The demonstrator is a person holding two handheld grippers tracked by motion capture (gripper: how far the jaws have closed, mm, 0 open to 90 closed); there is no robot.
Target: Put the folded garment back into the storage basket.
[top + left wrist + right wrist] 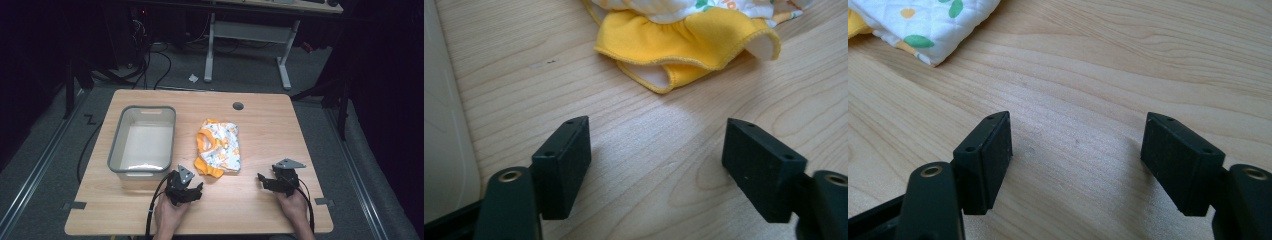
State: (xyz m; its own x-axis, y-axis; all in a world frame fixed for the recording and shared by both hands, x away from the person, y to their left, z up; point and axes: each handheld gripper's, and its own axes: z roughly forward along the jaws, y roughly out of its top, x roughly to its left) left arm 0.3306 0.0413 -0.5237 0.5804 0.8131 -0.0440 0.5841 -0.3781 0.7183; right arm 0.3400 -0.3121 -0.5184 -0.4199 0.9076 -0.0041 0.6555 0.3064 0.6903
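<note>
I am just starting. My left gripper (186,189) sits low over the counter (260,200), close to the near end of the cloth (218,148). Its jaws are wide apart and hold nothing. My right gripper (278,181) is off to the right, a bit farther from the cloth, and its jaws are wide and hold nothing too.

The cloth is a small folded baby garment, white with little prints and yellow trim. It lies in the middle of the counter, just right of the bin (142,141). The bin looks bare inside. In the left gripper view, the yellow hem (684,45) is right ahead of my jaws, not yet between them. In the right gripper view, a white corner (930,27) of the cloth is up and to the left, well apart from my jaws.

I think this is the reach step, before any grab. Next, my left gripper should slide forward until the yellow hem sits between the jaws, then close on it. The cloth is soft and floppy, so I should pinch deep enough to catch all the layers. My right gripper may need to come in to the other side to help lift.
</note>
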